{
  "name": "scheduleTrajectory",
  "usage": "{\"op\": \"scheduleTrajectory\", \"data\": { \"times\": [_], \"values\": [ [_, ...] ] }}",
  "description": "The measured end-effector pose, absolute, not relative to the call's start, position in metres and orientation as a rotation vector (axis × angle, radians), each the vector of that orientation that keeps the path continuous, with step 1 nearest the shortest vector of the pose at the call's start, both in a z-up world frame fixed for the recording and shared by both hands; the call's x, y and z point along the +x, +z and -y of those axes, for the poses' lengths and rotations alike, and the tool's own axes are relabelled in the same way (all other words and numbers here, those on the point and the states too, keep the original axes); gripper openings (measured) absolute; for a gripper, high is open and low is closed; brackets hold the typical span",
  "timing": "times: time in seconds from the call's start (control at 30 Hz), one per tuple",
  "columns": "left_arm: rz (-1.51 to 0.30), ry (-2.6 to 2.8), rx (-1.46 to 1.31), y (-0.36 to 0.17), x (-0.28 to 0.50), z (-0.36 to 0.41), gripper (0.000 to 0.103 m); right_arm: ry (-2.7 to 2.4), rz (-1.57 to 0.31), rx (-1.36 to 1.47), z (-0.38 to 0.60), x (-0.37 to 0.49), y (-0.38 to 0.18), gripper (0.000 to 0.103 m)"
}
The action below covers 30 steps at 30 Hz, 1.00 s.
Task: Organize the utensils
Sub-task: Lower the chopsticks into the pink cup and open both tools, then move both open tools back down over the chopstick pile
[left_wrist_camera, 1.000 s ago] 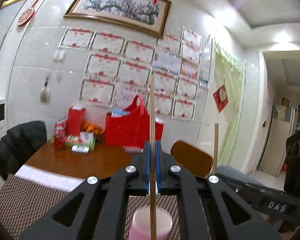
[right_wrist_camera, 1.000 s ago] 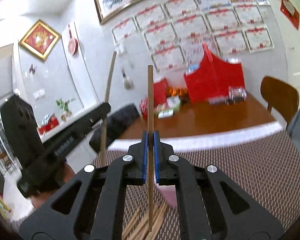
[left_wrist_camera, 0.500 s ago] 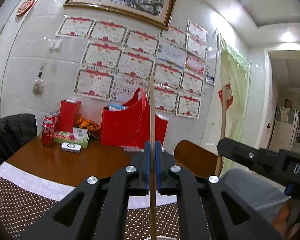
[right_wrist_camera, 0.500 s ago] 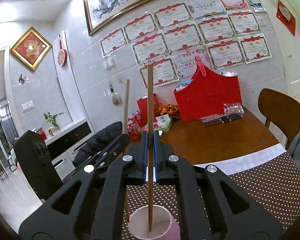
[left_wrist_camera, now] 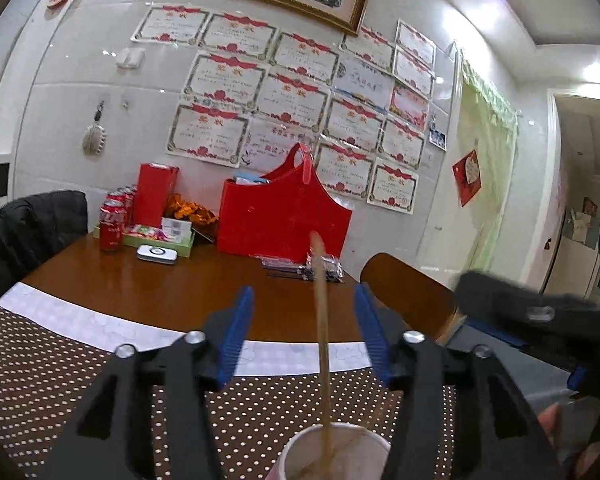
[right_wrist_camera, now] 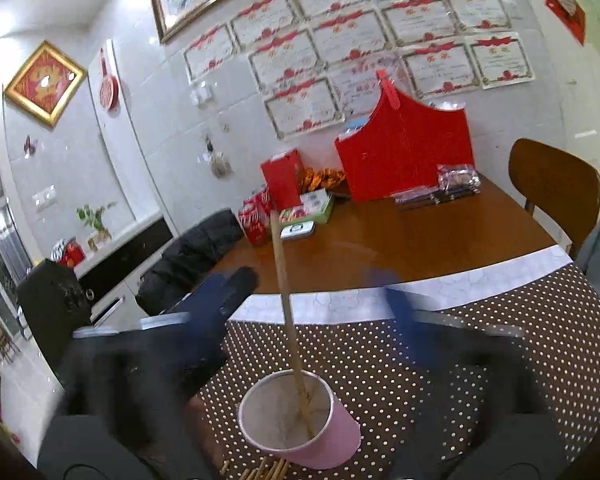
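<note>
Here, a slender wooden chopstick (right_wrist_camera: 286, 304) leans (slightly tilted) in the pink cup (right_wrist_camera: 300, 420).

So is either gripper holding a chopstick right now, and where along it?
Nothing is held. Both grippers' jaws have just been opening; a chopstick stands loose in the pink cup between the left gripper's parted pads.

left gripper (left_wrist_camera: 304, 330): jaws just opened, wide | right gripper (right_wrist_camera: 300, 312): just opened, blurred, apparently wide
</note>
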<state>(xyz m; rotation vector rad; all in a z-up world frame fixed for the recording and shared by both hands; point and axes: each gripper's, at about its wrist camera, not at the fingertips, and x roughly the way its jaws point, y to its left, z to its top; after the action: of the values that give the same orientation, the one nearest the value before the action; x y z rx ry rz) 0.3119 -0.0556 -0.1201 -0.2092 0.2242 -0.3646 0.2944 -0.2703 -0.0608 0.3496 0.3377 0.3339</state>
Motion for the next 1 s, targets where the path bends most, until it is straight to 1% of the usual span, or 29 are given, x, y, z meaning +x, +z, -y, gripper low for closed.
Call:
{"op": "scheduleTrajectory", "data": {
  "times": [0.07, 0.1, 0.13, 0.23, 0.33, 0.67, 1.0],
  "values": [
    [-0.210, -0.358, -0.203, -0.113, 0.302, 0.051, 0.067, 0.331, -0.341, 0.369, 0.275, 0.288, -0.057, 0.092],
    [-0.200, -0.349, -0.201, -0.109, 0.295, 0.048, 0.072, 0.330, -0.344, 0.379, 0.277, 0.285, -0.055, 0.094],
    [-0.195, -0.342, -0.200, -0.106, 0.289, 0.045, 0.073, 0.322, -0.342, 0.386, 0.279, 0.281, -0.053, 0.096],
    [-0.195, -0.319, -0.183, -0.096, 0.271, 0.038, 0.074, 0.294, -0.335, 0.389, 0.284, 0.266, -0.047, 0.097],
    [-0.200, -0.276, -0.155, -0.088, 0.250, 0.031, 0.080, 0.285, -0.337, 0.391, 0.287, 0.251, -0.044, 0.097],
    [-0.264, -0.189, -0.079, -0.076, 0.188, 0.011, 0.081, 0.219, -0.397, 0.342, 0.289, 0.206, -0.045, 0.097],
    [-0.322, -0.178, -0.038, -0.078, 0.147, 0.005, 0.081, 0.167, -0.473, 0.317, 0.294, 0.168, -0.064, 0.097]
  ]
}}
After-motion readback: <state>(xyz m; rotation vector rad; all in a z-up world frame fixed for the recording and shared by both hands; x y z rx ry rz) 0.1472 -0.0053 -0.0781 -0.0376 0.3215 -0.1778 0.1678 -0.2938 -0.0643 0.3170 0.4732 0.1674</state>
